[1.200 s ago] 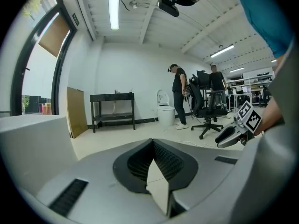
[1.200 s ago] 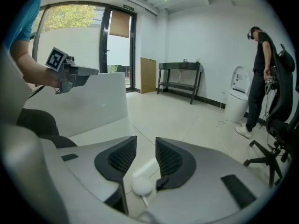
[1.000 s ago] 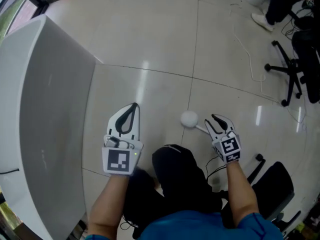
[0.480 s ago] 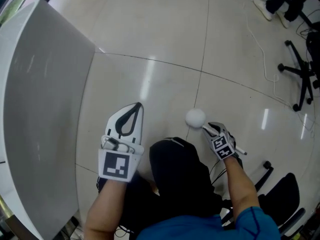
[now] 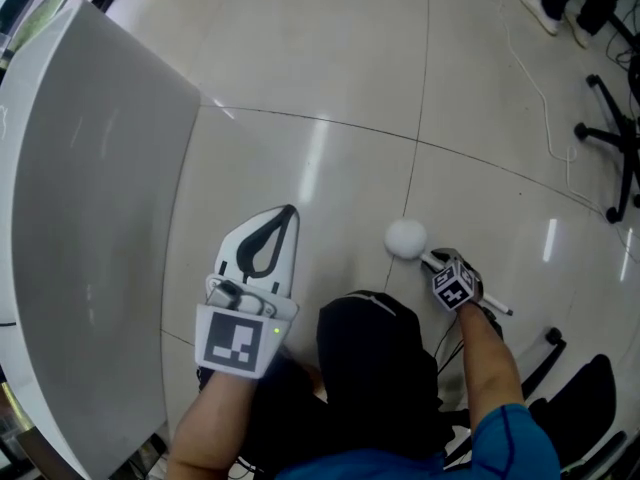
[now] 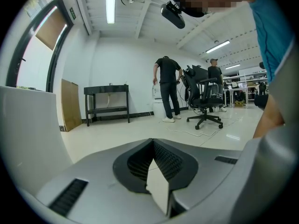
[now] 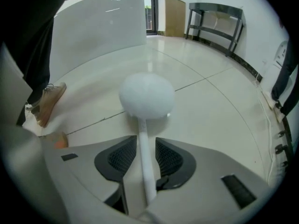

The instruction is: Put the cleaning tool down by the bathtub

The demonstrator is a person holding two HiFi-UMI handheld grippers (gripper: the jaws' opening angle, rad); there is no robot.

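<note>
The cleaning tool (image 5: 405,238) is a white ball-headed brush on a thin white stick. My right gripper (image 5: 432,258) is shut on the stick, with the ball sticking out ahead of the jaws and low over the tiled floor. In the right gripper view the stick (image 7: 144,157) runs between the two dark pads, and the ball (image 7: 146,96) points toward the white bathtub (image 7: 98,22). The bathtub (image 5: 90,198) fills the left of the head view. My left gripper (image 5: 290,210) hovers beside the tub wall, its jaws (image 6: 153,143) closed together on nothing.
My dark trouser leg (image 5: 375,358) lies between the two grippers and a brown shoe (image 7: 49,101) stands left of the tool. Office chair bases (image 5: 610,138) and a loose cable (image 5: 545,98) are at the right. Farther off are a black table (image 6: 106,90) and standing people (image 6: 167,87).
My right gripper has turned and sunk lower with the tool, and the ball has drifted a little to the right. The left gripper has hardly moved.
</note>
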